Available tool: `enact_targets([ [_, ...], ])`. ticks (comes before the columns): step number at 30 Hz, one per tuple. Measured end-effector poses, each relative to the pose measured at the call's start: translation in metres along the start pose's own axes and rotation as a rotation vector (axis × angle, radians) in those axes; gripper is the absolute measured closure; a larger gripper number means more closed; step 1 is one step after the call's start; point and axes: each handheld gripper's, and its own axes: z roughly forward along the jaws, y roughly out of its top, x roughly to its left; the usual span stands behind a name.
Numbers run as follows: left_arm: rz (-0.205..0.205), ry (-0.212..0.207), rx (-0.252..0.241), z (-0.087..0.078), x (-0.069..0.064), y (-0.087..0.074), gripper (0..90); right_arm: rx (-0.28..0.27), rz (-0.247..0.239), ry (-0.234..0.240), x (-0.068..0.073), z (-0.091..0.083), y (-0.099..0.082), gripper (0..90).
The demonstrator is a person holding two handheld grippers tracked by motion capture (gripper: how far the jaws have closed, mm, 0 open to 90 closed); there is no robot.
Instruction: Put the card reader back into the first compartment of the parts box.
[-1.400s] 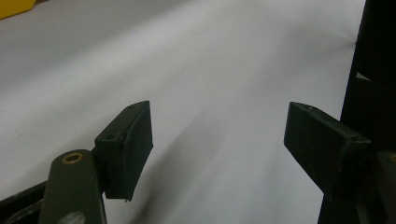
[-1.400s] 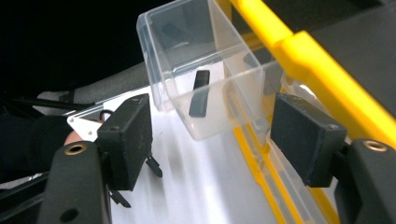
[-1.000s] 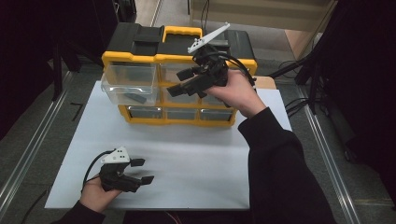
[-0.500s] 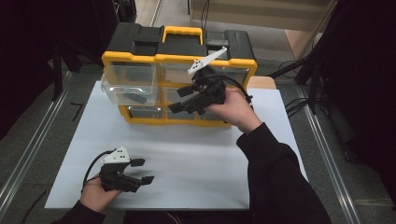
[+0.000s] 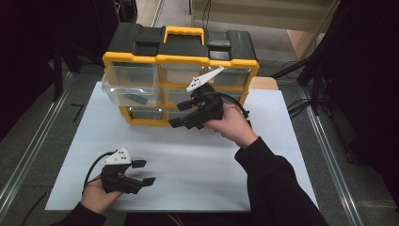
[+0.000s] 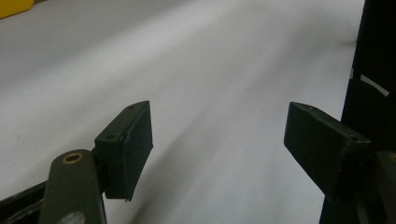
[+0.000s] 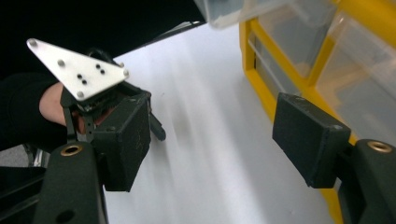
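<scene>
- White board (image 5: 226, 160) covered the table under both grippers, dark floor and metal rails around it.
- Nearest the person, the left gripper (image 5: 143, 173) rested low on the board, held in the left hand (image 5: 96, 195); its jaws stood released with nothing but bare board between them, and the storage cabinet lay well ahead of its tips.
- Farther off, the right gripper (image 5: 181, 120) hung in front of the yellow drawer cabinet (image 5: 181, 59), tips aimed leftward along its lower row, the right hand (image 5: 233, 125) gripping it from behind with the forearm angled in from the lower right; its jaws were spread and empty, the cabinet's yellow frame just beyond the one pad (image 7: 310, 135).
- One clear drawer (image 5: 129, 84) at upper left stood pulled out, a dark object (image 5: 136, 99) inside it.
- Judged step: approaching a lower drawer (image 5: 146, 113); the next move called for lining the open jaws on its front lip, then closing.
</scene>
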Motion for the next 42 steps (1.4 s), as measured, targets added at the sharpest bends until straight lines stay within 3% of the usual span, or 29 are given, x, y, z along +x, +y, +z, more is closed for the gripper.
enact_targets([
  [16,0.002,0.002,0.004,0.000,0.000,0.000,25.2,0.006,0.050,0.008,-0.004,0.025,-0.036,27.4],
  [32,0.002,0.002,0.006,0.000,0.000,0.000,25.3,-0.015,0.141,-0.092,-0.008,0.034,-0.076,28.0],
  [33,0.003,0.002,0.007,0.000,0.000,0.000,25.2,-0.017,0.157,-0.118,-0.007,0.033,-0.081,28.0],
  [42,0.002,0.004,0.008,0.001,0.000,0.000,25.2,-0.028,0.182,-0.119,-0.005,0.029,-0.107,27.7],
])
